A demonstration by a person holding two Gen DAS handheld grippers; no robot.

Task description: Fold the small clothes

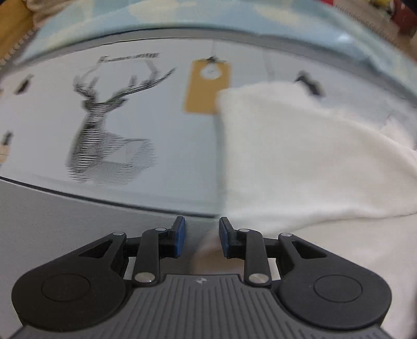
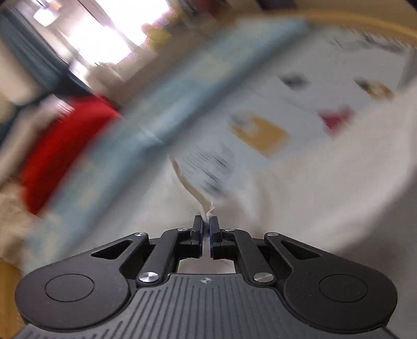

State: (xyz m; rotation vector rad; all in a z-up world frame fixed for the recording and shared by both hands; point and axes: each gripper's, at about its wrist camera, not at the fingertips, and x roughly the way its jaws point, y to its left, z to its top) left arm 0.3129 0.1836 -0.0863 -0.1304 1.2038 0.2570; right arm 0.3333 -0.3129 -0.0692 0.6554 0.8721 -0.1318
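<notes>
Nearest the lens in the right wrist view, the right hand-held gripper (image 2: pixel 206 226) has its jaws pinched almost together on a thin edge of the white garment (image 2: pixel 299 187), a sliver of cloth standing up between the blue pads. The picture is smeared with motion, so how deep that bite goes cannot be told. The left hand-held gripper (image 1: pixel 202 229) stands at a narrow gap with nothing pressed between its pads; a pale blur sits between and below them, and whether that is cloth cannot be told.

The step in hand looks like carrying one edge of the garment across to make a fold. To do it well, the right grip should hold firm on the hem and draw it flat and low, not high, so the cloth lays over itself without bunching. The left gripper, just beside the near left edge of the garment, would do best to take or pin that near edge, so the piece does not slide as the other side is pulled.

The garment lies on a printed cloth cover (image 1: pixel 166 146) over what seems to be a tabletop. Left of the garment is a striped deer print (image 1: pixel 104 130); beyond its far left corner a mustard tag print (image 1: pixel 206 88), partly covered by the cloth. These are flat prints and block nothing. Farther off runs a pale blue band (image 1: pixel 182 15), and in the right wrist view a red thing (image 2: pixel 65 146) sits past that band, well apart from the garment.
</notes>
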